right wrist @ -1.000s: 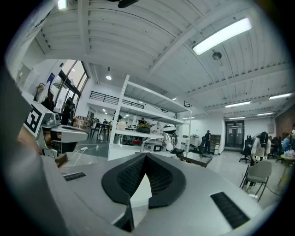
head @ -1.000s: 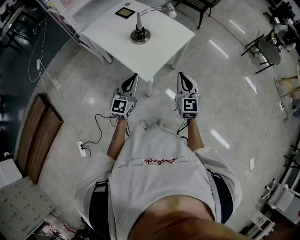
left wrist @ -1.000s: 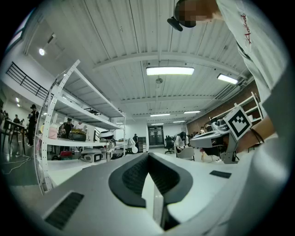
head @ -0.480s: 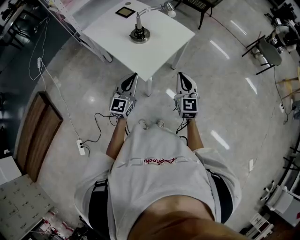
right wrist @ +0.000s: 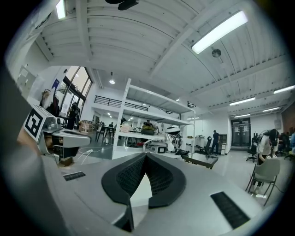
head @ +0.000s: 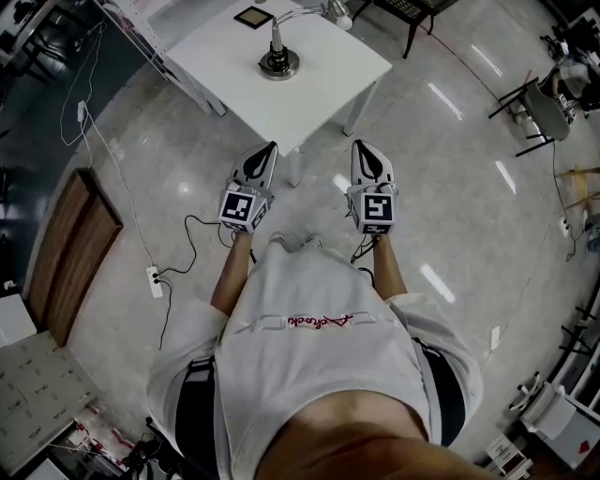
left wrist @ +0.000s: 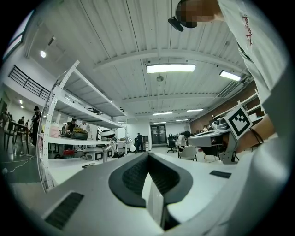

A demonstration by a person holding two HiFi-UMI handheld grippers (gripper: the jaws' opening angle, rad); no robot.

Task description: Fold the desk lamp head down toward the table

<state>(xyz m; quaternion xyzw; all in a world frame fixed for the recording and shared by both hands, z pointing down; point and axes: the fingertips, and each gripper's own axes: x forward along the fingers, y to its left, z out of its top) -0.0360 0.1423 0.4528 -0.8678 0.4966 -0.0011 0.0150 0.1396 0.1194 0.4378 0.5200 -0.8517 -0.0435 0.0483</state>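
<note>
A metallic gooseneck desk lamp point(head: 279, 62) is set on a square white table point(head: 323, 89), with left gripper point(head: 269, 148) and right gripper point(head: 360, 146) (both pinched together, empty) held just short of it.

Left of the left gripper point(head: 269, 150) and a little behind its tips, a power strip point(head: 153, 280) lies on the floor point(head: 450, 187) near a wooden panel point(head: 70, 248), while a dark square pad point(head: 253, 17) and a chair point(head: 412, 11) sit well ahead of it.

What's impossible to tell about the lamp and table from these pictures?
Lamp head: head view, tiny near the top edge; its tilt is unreadable.
Dark square on the table: head view, too small to identify.
Gripper views: lamp not discernible; they look level across the room.
</note>
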